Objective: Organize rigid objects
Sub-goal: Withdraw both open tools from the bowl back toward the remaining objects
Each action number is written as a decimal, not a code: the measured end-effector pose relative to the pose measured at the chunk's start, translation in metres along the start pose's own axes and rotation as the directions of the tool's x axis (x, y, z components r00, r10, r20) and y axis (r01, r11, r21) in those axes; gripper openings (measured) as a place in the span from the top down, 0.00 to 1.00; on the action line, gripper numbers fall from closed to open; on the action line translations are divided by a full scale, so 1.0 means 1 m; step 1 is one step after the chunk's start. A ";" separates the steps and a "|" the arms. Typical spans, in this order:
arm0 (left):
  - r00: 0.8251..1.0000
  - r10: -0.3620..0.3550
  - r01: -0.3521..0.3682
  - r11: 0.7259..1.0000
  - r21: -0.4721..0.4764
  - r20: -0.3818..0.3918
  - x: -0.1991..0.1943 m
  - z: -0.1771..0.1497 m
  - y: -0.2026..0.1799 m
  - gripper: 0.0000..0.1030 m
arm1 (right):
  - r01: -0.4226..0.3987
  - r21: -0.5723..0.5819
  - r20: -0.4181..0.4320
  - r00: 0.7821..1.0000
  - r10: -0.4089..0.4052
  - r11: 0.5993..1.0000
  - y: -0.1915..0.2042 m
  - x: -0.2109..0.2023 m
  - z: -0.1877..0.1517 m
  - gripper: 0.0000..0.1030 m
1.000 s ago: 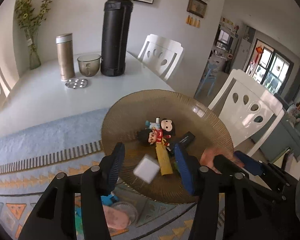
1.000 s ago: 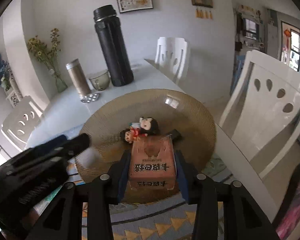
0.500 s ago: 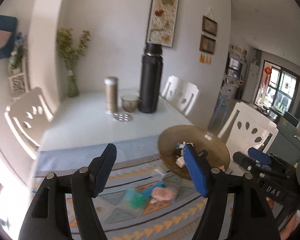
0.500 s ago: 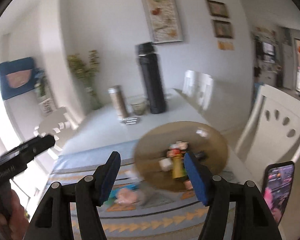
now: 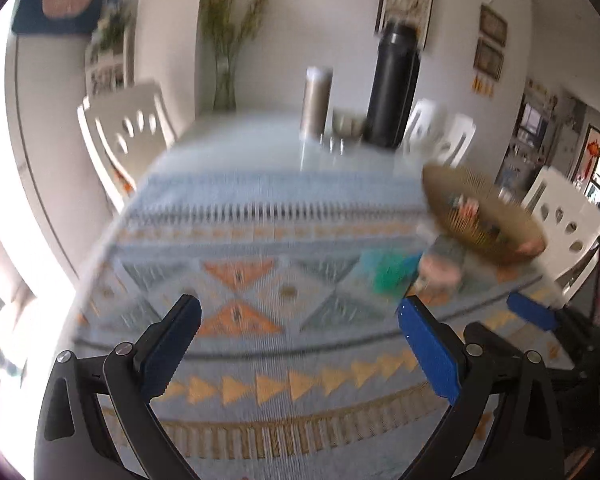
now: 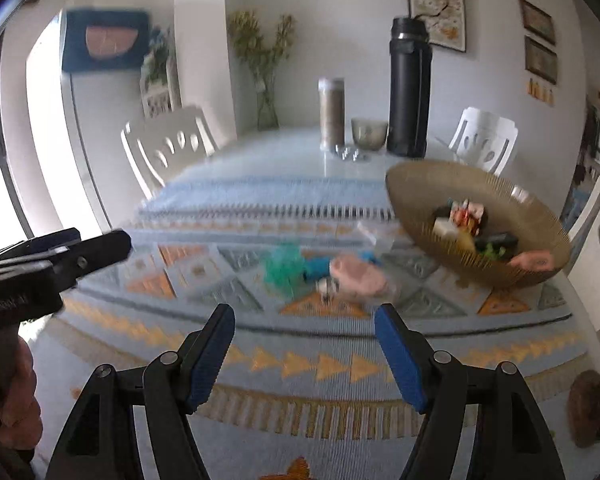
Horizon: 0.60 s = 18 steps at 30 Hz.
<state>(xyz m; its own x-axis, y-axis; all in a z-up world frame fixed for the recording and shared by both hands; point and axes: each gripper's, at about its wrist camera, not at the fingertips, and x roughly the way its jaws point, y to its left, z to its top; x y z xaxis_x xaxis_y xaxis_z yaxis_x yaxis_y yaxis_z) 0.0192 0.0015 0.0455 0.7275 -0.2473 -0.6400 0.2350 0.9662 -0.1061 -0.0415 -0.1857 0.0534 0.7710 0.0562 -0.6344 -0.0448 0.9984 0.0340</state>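
A ribbed brown glass bowl (image 6: 428,184) (image 5: 440,184) stands at the right of the patterned cloth and holds figurines, a white block, a yellow piece and a dark item. Loose on the cloth left of it lie a teal object (image 6: 284,266) (image 5: 384,276), a blue piece (image 6: 316,268) and a pink object (image 6: 360,276) (image 5: 440,270). My right gripper (image 6: 305,344) hangs above the cloth in front of them, jaws opening, nothing between them. My left gripper (image 5: 298,340) is further left, jaws opening wide and empty; its body (image 6: 52,264) shows at the left edge of the right wrist view.
A tall black flask (image 6: 408,88), a steel tumbler (image 6: 332,112), a small glass cup (image 6: 368,132) and a vase of flowers (image 6: 266,80) stand at the far end of the table. White chairs (image 6: 164,144) surround it. A hand (image 6: 16,396) holds the left gripper.
Both grippers pulled back from the bowl toward the near left and opened. The pink box that the right gripper held now lies in the bowl, and the white block is no longer between the left jaws.
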 end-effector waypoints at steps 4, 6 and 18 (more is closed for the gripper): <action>0.999 0.014 -0.014 1.000 -0.003 -0.040 0.026 -0.017 -0.002 0.04 | -0.019 0.022 -0.042 0.999 0.020 1.000 -0.009 0.017 -0.007 0.30; 0.999 0.028 -0.027 0.999 0.021 -0.038 0.025 -0.018 -0.006 0.04 | -0.027 0.061 -0.051 0.998 0.030 0.998 -0.018 0.020 -0.008 0.16; 0.997 0.071 -0.069 0.994 0.081 -0.017 0.020 -0.025 -0.018 0.04 | -0.012 0.016 -0.083 0.996 0.013 1.000 -0.007 0.026 -0.009 0.13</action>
<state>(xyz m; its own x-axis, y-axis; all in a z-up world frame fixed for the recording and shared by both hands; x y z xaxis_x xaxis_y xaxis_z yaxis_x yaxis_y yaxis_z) 0.0136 -0.0186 0.0156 0.7310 -0.1771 -0.6590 0.2360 0.9718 0.0006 -0.0271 -0.1915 0.0297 0.7152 0.0692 -0.6955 -0.0437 0.9976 0.0542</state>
